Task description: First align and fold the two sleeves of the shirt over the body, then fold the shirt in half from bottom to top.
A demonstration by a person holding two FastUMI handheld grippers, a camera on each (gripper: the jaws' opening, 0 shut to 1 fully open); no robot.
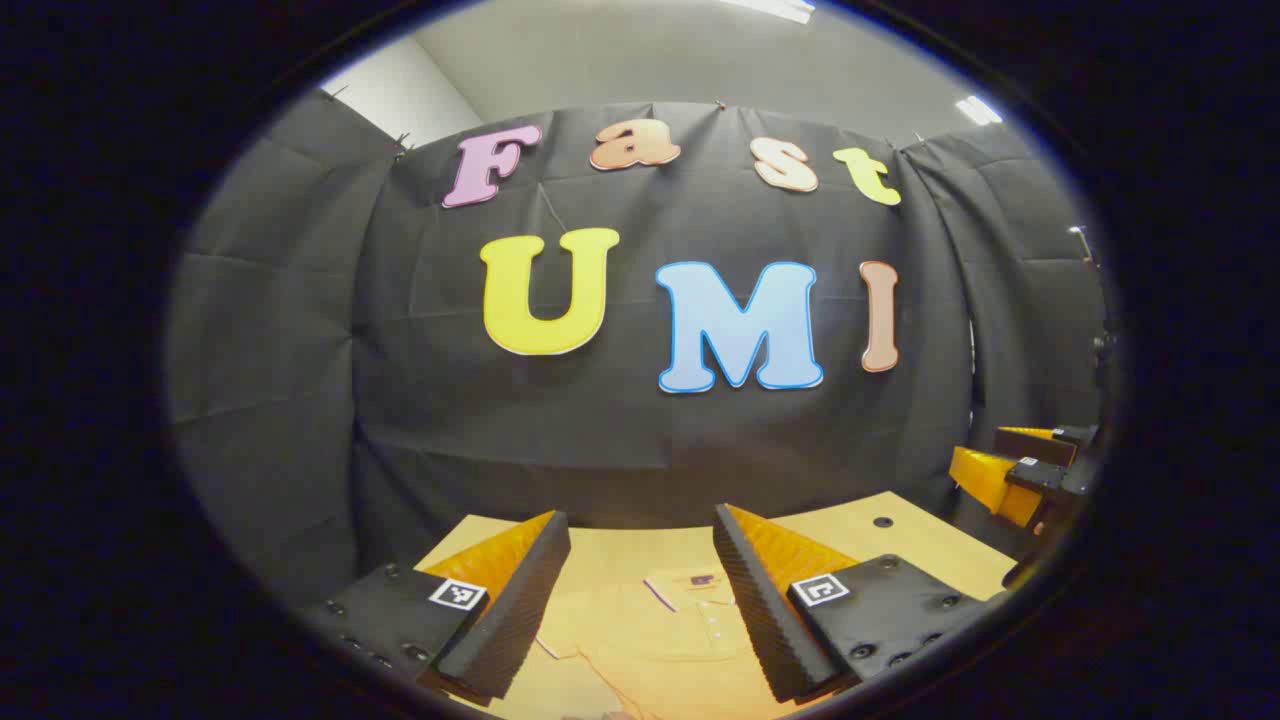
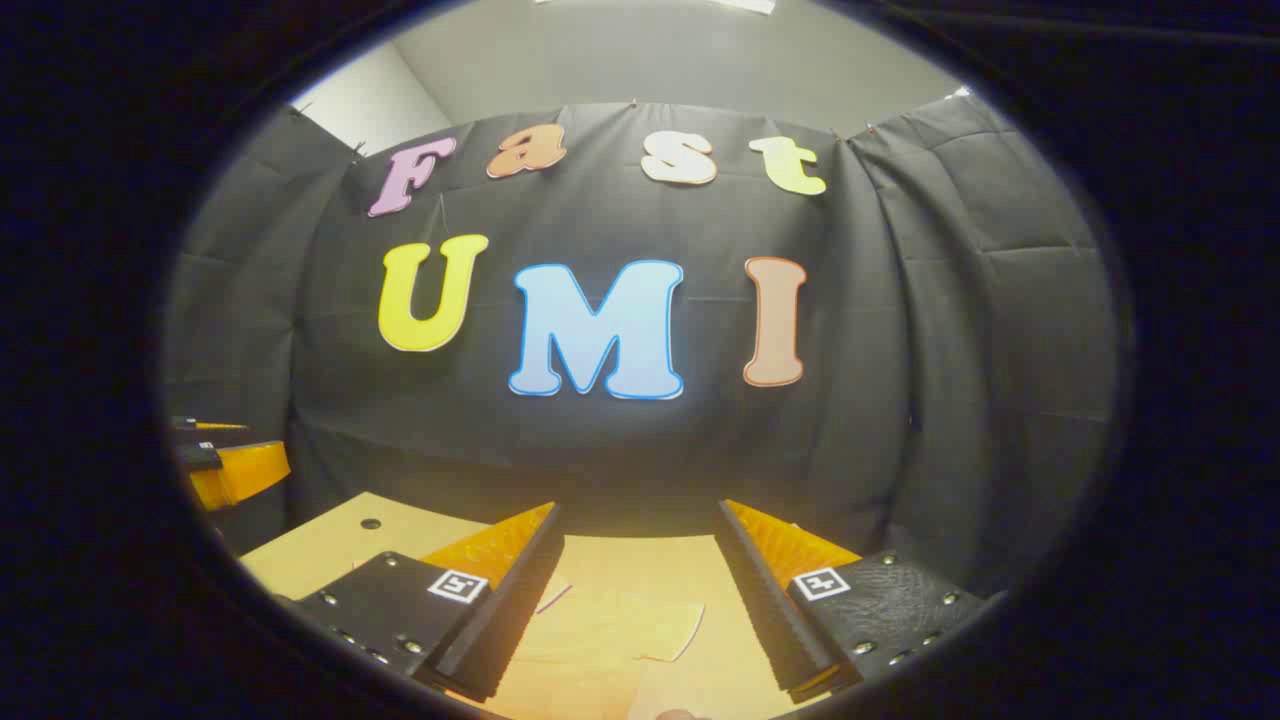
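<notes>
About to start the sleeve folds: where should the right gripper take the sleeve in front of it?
Grip the sleeve at its cuff edge, coming down from above. It lies flat on the table, spread outward, between the open right gripper's fingers, so the free hem probably lifts easiest.

The left tool (image 1: 640, 590) is formed of two wedge-shaped fingers with ribbed inner faces, each fixed to a flat black plate studded with round screws and marked with a small square black-and-white tag. The right tool (image 2: 640, 590) is built the same way, with identical plates, screws and tags.
</notes>
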